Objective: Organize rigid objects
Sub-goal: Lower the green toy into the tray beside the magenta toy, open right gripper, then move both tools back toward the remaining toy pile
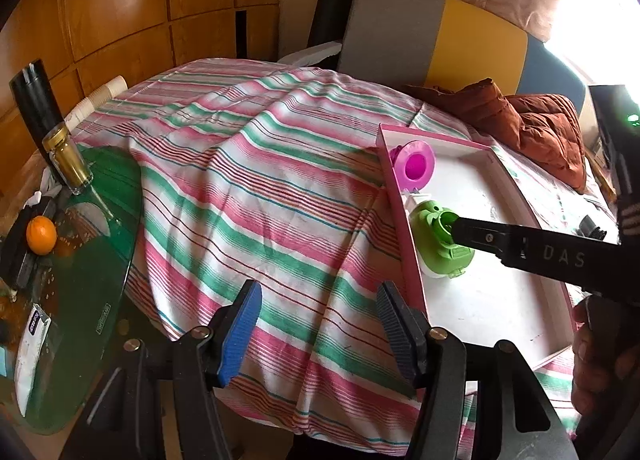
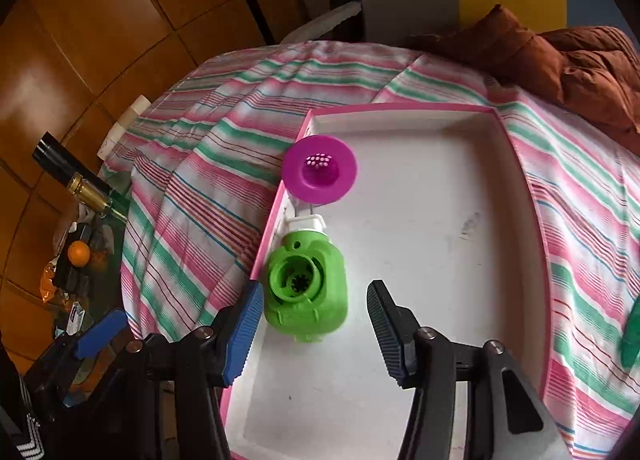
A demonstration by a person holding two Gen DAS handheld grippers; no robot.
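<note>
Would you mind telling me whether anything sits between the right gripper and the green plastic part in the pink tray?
Nothing visible does. The right gripper is open just above the green part, which lies between its fingers on the pink tray. The purple strainer sits farther back, out of the path.

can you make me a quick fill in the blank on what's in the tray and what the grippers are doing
1. The green plastic part lies inside the pink-rimmed ____, near its left wall.
2. The strainer just beyond the green part is coloured ____.
3. The right gripper hangs above the green part with its jaws ____.
4. The left gripper holds ____ over the striped cloth.

Missing words: tray; magenta; open; nothing
</note>
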